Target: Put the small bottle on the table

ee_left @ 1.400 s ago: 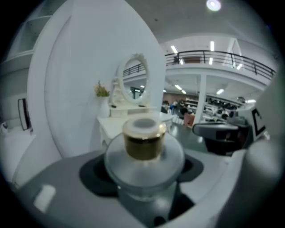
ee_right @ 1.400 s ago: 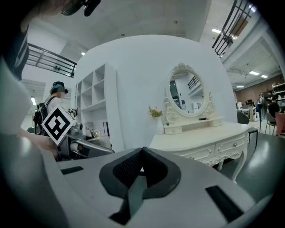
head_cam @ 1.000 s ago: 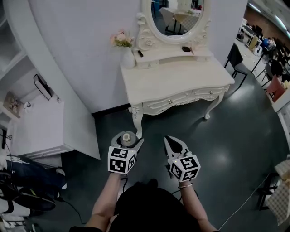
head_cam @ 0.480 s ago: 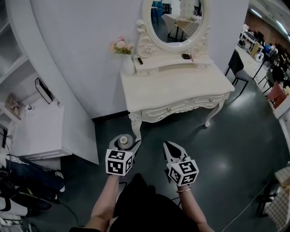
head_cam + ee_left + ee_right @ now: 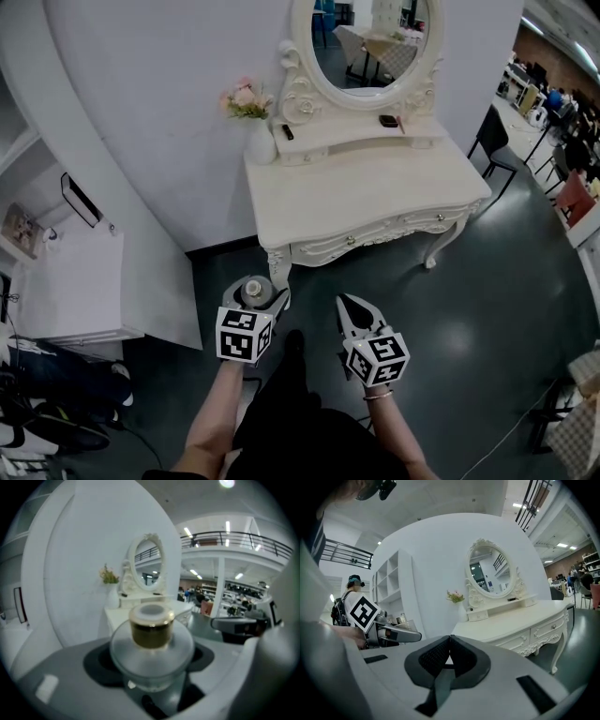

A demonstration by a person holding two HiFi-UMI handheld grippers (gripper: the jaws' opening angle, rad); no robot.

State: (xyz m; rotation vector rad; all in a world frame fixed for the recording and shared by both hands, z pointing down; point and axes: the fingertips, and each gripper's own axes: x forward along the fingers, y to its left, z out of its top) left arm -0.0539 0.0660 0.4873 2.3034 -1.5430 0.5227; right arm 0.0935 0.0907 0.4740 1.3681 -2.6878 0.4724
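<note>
I am holding the small bottle (image 5: 151, 637) in my left tool (image 5: 256, 292). My right tool (image 5: 350, 307) is closed, empty. Next I am probably reaching over the bench (image 5: 370, 183) front edge.

Open floor (image 5: 450, 300) is stretching up to the desk (image 5: 375, 183), whose front top is lying bare; a flower vase (image 5: 262, 142), raised shelf (image 5: 352, 132) and mirror (image 5: 361, 42) are crowding its back.

An oval mirror (image 5: 361, 37) in an ornate white frame occupies the top centre of the head view. To its left, pink flowers (image 5: 244, 98) stand upright in a white vase (image 5: 262, 145). A small dark object (image 5: 387, 121) lies just below the mirror. A curved white wall (image 5: 159, 112) fills the upper left. A white cabinet (image 5: 75, 281) stands at the left edge. A dark chair (image 5: 492, 141) stands at the upper right on the dark floor (image 5: 487, 309).
</note>
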